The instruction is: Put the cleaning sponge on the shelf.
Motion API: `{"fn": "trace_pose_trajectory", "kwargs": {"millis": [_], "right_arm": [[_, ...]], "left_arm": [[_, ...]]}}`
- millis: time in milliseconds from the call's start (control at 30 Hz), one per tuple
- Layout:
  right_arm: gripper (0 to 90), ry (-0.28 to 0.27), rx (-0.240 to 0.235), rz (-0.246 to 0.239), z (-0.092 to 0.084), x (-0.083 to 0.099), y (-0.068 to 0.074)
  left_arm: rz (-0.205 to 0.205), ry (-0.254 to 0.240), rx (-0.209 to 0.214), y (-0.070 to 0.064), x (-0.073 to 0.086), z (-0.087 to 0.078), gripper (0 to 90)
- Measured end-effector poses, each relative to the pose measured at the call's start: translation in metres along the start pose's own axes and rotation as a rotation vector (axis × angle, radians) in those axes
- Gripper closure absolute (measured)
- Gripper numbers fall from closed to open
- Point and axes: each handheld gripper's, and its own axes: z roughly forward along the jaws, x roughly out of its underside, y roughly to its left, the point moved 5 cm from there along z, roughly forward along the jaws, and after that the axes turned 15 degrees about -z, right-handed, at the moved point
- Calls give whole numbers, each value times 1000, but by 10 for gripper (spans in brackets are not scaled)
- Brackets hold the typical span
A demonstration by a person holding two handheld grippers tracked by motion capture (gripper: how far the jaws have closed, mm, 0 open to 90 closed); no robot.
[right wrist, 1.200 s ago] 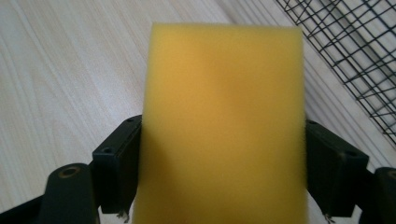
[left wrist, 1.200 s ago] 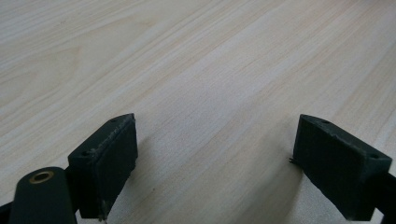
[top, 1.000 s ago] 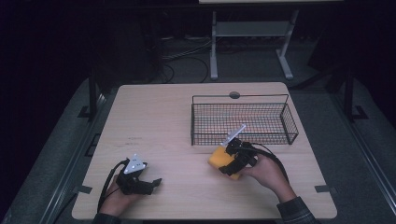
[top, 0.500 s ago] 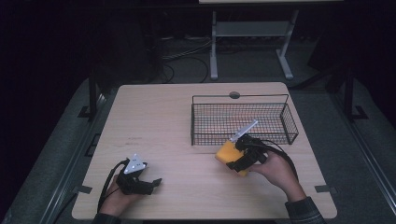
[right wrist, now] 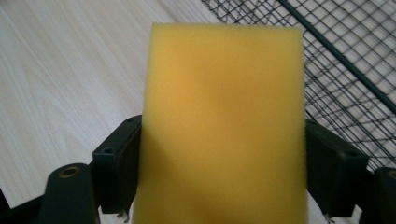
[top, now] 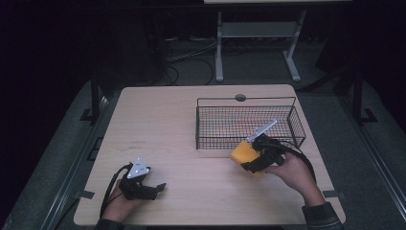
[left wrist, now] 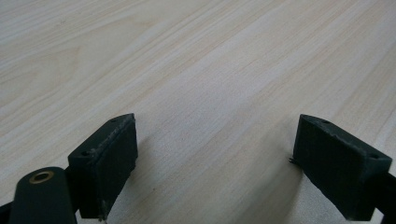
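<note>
- Where the person's right hand comes up over the near right part of the table (top: 158,120), the right gripper (top: 250,161) is clamped on a yellow sponge (top: 241,154), a soft rectangular block with a fine, even foam grain.
- In the right gripper view the sponge (right wrist: 224,126) stands upright between the two black jaws, whose flat pads press against its long sides; its top edge is straight and its corners square.
- The sponge is held clear of the tabletop, just in front of the near wall of the wire basket (top: 249,102), on the outside of it.
- The basket is a low, black, rectangular cage of thin metal mesh with a thicker rod for a rim; through the right gripper view its grid (right wrist: 355,56) shows as small squares, with pale wood behind.
- The table is light wood-look laminate with long, faint grain lines, smooth and matt, with a small round dark cap near its far edge.
- The left gripper (top: 152,188) rests low at the near left corner, in the person's left hand, well apart from the sponge and basket.
- Its jaws stand wide apart with nothing between them; in the left gripper view the blocky black pads (left wrist: 109,158) have slightly rough, chipped edges above bare wood.
- A grey three-cornered plate sits on top of each gripper, and dark cables trail back to the person.
</note>
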Motion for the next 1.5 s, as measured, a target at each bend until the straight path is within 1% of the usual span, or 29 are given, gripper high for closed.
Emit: {"fn": "trace_pose_trajectory", "kwargs": {"millis": [400, 667, 867, 933, 967, 1133, 1200, 1233, 1333, 1500], "right_arm": [[225, -4, 43, 39, -21, 10, -18], [225, -7, 67, 67, -31, 14, -29], [225, -7, 86, 86, -38, 16, -41], [225, -5, 91, 86, -39, 17, -43], [225, -1, 96, 94, -41, 18, -48], [225, 5, 114, 113, -44, 21, -60], [225, 8, 118, 117, -45, 21, -62], [225, 10, 120, 125, -47, 22, -67], [225, 11, 129, 135, -48, 22, -72], [225, 19, 146, 152, -51, 23, -85]], "left_arm": [[-2, -2, 0, 0, 0, 0, 130], [-4, -2, 0, 0, 0, 0, 130], [-5, -2, 1, 0, 0, 0, 130], [-4, -1, 1, 0, 0, 0, 130], [-1, -1, 0, 0, 0, 0, 130], [-1, 0, 0, 0, 0, 0, 130], [-1, -1, -1, 0, 0, 0, 131], [-1, 0, -1, 0, 0, 0, 130], [-1, 0, 0, 0, 0, 0, 130], [-3, 0, 0, 0, 0, 0, 130]]}}
